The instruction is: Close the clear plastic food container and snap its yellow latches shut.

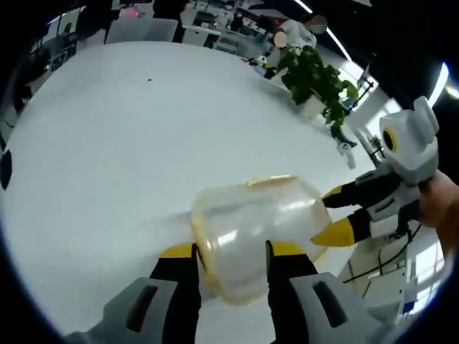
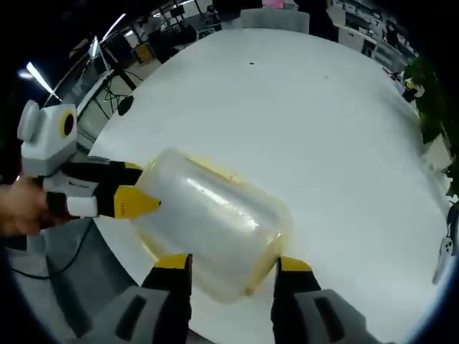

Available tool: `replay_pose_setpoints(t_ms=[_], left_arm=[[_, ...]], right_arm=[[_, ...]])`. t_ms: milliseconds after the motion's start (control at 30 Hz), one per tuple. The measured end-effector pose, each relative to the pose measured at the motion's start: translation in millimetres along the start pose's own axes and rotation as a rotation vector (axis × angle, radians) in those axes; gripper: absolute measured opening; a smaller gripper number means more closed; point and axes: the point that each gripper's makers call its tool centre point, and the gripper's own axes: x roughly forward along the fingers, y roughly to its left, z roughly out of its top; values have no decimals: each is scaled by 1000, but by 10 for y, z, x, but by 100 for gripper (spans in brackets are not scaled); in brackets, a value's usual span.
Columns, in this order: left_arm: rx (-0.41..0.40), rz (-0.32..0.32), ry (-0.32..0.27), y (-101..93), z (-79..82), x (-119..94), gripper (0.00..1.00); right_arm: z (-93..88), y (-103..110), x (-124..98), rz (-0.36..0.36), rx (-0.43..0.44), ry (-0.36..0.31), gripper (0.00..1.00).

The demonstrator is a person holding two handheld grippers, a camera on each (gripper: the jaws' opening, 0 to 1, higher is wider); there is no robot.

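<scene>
**Op 1:** Jaws first. My left gripper (image 1: 231,259) is pinching the near end of the clear container (image 1: 257,233), one jaw on each side wall. In the left gripper view, the right gripper (image 1: 337,213) comes in from the right, its yellow tips touching the container's far end.

**Op 2:** In the right gripper view, my right gripper (image 2: 233,271) straddles the container (image 2: 211,229) too, jaws pressed against its walls. It hangs between us, lifted off the white round table (image 2: 301,122).

**Op 1:** I judge slip is the risk: smooth plastic, tilted, held only by side pressure. If either of us eases off, it drops.

**Op 2:** Squeezing harder could bow the walls and throw off the lid fit. What's inside?

**Op 1:** It looks empty to me. I see a yellowish rim, but can't tell the latches' state.
</scene>
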Motion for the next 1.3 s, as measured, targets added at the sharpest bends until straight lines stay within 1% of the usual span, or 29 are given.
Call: replay_pose_setpoints(t_ms=[33, 133, 200, 267, 300, 333, 367, 400, 467, 500, 533, 567, 600, 633, 667, 700, 733, 767, 833, 900, 933, 967, 1000, 1033, 1067, 1133, 1200, 1233, 1300], left_arm=[[3, -11, -1, -5, 1, -2, 35], [18, -18, -5, -6, 5, -3, 35], [41, -23, -8, -11, 15, -7, 36], [39, -35, -8, 2, 20, -6, 36], [59, -47, -5, -6, 19, -3, 37], [102, -54, -3, 0, 21, -9, 37], [102, -55, -4, 0, 16, -19, 38], [138, -48, -31, 19, 54, -40, 36], [193, -42, -47, 21, 74, -79, 35], [213, -48, -62, 6, 95, -103, 36], [214, -51, -62, -1, 95, -120, 37], [241, -59, -69, -8, 117, -140, 38], [296, -79, -49, -21, 97, -156, 38], [312, -69, -56, -11, 119, -172, 37], [319, -75, -63, -22, 134, -184, 37], [368, -60, -78, 8, 175, -200, 35], [379, -58, -82, 13, 184, -213, 32], [373, -72, -82, -4, 182, -224, 30], [442, -63, -79, 26, 198, -232, 31], [531, -85, -72, -22, 191, -257, 32], [603, -90, -65, -41, 194, -273, 30], [672, -61, -59, -4, 214, -290, 28], [759, -60, -75, -29, 255, -304, 24], [776, -73, -82, -60, 266, -312, 23], [795, -95, -79, -92, 276, -319, 22], [797, -99, -82, -98, 300, -325, 22], [846, -160, -105, -212, 339, -344, 15], [866, -179, -104, -246, 333, -348, 12], [900, -217, -104, -327, 316, -351, 14]], right_arm=[[-8, 9, -4, 4, 7, 14, 41], [-9, 5, 3, 5, 7, 15, 42], [-17, -5, 1, 5, 9, 13, 42], [-18, -10, 4, 14, 11, 4, 43], [-9, -6, 7, 19, 16, -1, 43], [-26, -11, 2, 27, 9, -1, 43], [-38, 3, -1, 39, -18, 2, 42], [-35, -2, -13, 37, -46, -10, 41], [-52, -2, -34, 34, -58, -13, 39], [-72, -11, -63, 36, -75, -13, 35], [-77, -15, -69, 36, -82, -16, 32], [-81, -15, -83, 40, -95, -18, 30], [-91, -19, -92, 44, -100, -20, 30], [-94, -4, -95, 57, -121, -19, 30], [-99, -7, -96, 68, -166, -21, 30], [-134, -11, -96, 70, -193, -11, 29], [-170, -18, -104, 72, -197, 6, 26], [-160, -21, -112, 71, -236, 1, 25], [-155, -22, -143, 73, -238, -6, 23], [-101, -14, -191, 78, -310, -33, 23], [-125, 28, -230, 98, -346, -24, 20], [-116, 58, -248, 112, -372, -29, 17], [-95, 57, -275, 101, -370, -38, 16], [-75, 57, -289, 98, -389, -42, 16], [-46, 70, -310, 101, -443, -49, 15], [-26, 116, -330, 115, -482, -56, 14], [3, 165, -345, 132, -525, -68, 14], [17, 187, -347, 139, -556, -74, 14], [33, 204, -348, 132, -573, -82, 16]])
